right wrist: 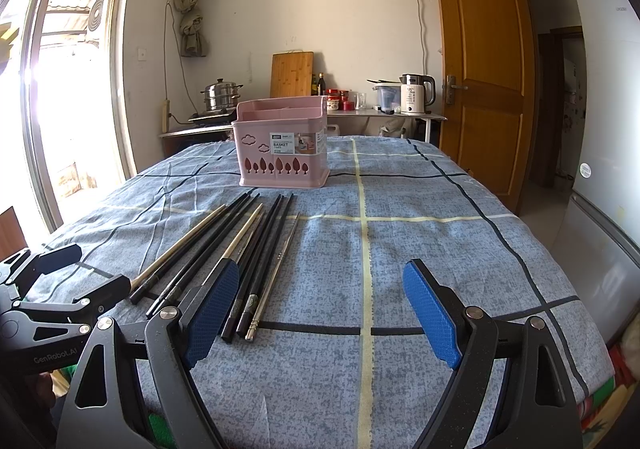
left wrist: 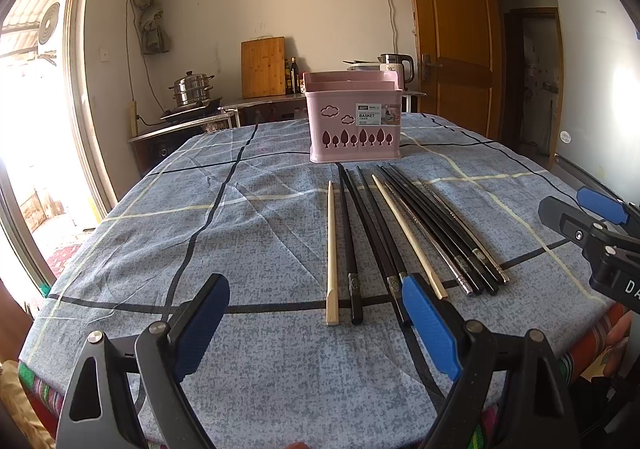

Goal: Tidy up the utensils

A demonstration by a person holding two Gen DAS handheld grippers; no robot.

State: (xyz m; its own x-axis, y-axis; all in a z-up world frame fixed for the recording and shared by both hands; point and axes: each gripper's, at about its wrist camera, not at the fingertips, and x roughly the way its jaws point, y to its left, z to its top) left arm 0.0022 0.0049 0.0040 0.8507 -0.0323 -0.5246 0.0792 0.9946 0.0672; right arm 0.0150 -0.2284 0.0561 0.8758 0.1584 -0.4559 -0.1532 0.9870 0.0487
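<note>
Speckled blue checked tablecloth (left wrist: pixel 248 233) spreads wide, bare to the right; a pink plastic basket (left wrist: pixel 354 117) stands mid-table. Slim chopsticks (left wrist: pixel 400 229), black, pale wood and steel, fan out before it. Left gripper (left wrist: pixel 316 325) gapes empty at their near ends; right gripper (right wrist: pixel 320 313) hangs released just beside them.
</note>
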